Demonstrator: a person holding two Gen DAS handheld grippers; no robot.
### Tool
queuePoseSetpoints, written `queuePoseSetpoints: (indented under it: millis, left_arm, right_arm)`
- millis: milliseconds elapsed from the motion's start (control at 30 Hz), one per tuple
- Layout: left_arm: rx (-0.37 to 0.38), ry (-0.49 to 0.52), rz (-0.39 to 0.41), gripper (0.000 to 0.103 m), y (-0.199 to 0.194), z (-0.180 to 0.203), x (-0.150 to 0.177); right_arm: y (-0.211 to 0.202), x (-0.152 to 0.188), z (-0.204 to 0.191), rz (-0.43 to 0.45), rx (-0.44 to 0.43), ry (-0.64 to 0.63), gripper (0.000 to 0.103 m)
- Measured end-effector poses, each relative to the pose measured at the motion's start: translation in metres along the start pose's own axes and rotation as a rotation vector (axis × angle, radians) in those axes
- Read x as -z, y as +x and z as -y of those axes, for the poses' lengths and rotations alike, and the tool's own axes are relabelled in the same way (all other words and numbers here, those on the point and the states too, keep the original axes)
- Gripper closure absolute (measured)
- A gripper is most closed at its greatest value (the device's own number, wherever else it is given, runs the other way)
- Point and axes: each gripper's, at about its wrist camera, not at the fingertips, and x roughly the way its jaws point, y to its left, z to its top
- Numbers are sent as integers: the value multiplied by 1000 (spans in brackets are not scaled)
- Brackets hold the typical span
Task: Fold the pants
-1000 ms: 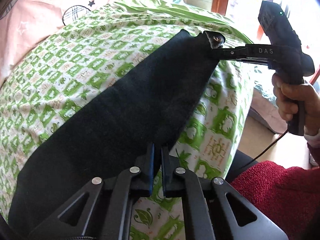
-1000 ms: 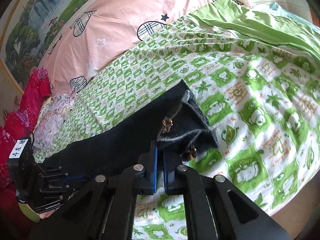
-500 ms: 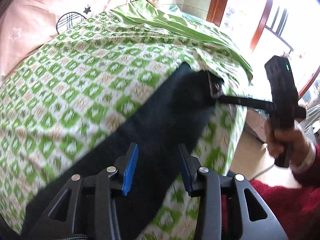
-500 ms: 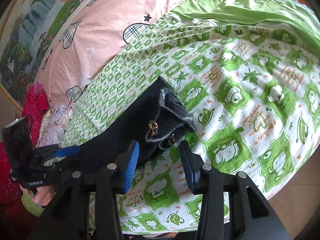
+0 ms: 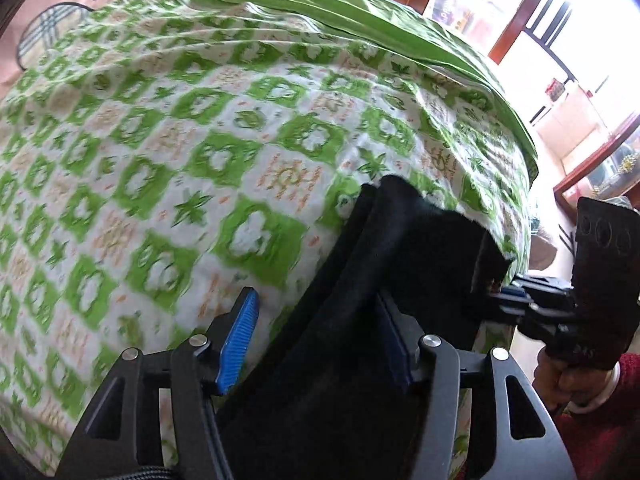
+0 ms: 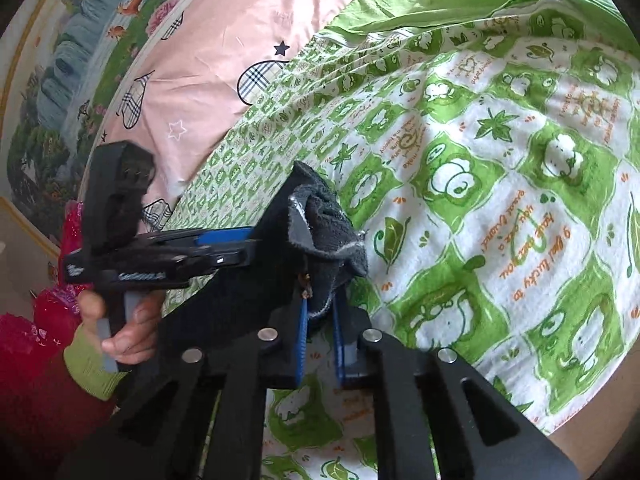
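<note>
Lying along the near edge of the bed, the black pants (image 5: 400, 264) are seen stretched over the green-and-white patterned bedspread (image 5: 200, 140), with one end bunched and partly raised off the cover. In the right wrist view that bunched end (image 6: 324, 224) shows a grey, fleecy inner side and a small metal ornament just above the pads.

The left tongs (image 5: 320, 344) are held wide apart, and the dark cloth passes between them; the right pad is pressed against the fabric while the blue left pad (image 5: 238, 340) stands clear of it over the bedspread. The right tongs (image 6: 320, 332) are narrowed around the hanging edge of the bunched end, with a slim gap left between the blue pads; a firm grip cannot be confirmed.

Each tool is seen from the other's camera: the left tongs (image 6: 224, 244) are laid sideways against the pants, and the right tongs (image 5: 516, 300) meet the far corner of the cloth.

Beyond the bedspread, a pink sheet with plaid hearts (image 6: 224, 40) is spread, and a landscape mural (image 6: 60, 80) covers the wall behind it.
</note>
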Motion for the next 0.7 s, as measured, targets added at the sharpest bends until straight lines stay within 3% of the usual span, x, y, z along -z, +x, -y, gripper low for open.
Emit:
queuePoseSetpoints:
  millis: [33, 100, 200, 400, 700]
  left_arm:
    - [18, 6, 1, 51, 4, 2, -4]
    - [77, 7, -4, 75, 8, 5, -10]
    - [99, 37, 2, 89, 8, 12, -15]
    - [122, 7, 81, 93, -19, 7, -7]
    - [153, -86, 304, 93, -126, -2, 38]
  right_arm:
    - [0, 0, 0, 1, -3, -2, 92]
    - [1, 0, 1, 4, -8, -3, 92]
    - [0, 0, 1, 5, -16, -10, 92]
    - [-10, -8, -14, 18, -114, -42, 92]
    - [-18, -13, -99, -25, -458, -209, 92]
